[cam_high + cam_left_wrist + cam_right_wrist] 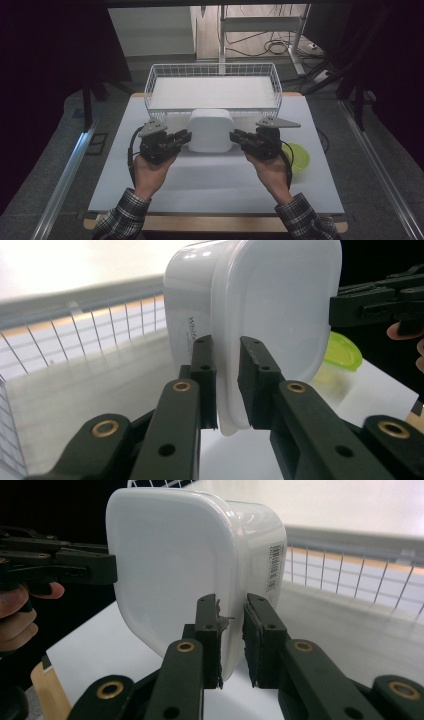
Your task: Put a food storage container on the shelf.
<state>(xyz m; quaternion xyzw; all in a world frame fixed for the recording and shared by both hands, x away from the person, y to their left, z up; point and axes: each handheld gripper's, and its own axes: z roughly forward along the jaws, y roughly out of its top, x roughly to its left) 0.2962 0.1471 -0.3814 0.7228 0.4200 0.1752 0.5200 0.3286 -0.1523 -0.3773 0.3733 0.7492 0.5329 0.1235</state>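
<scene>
A white plastic container point(210, 129) with rounded corners and a white lid hangs above the table, just in front of the wire basket point(150, 85). My left gripper point(186, 139) is shut on the lip at its left side, and my right gripper point(235, 136) is shut on the lip at its right side. In the left gripper view the left gripper point(225, 352) pinches the thin rim of the container point(270, 305), with the right gripper point(370, 302) beyond it. In the right gripper view the right gripper point(231, 607) clamps the rim of the container point(170, 555); a barcode label shows on its side.
The white wire basket point(350, 575) stands at the back of the white table board point(215, 180), with nothing in it. A yellow-green lid point(299, 156) lies on the board by my right hand. Metal rails run along both sides of the table.
</scene>
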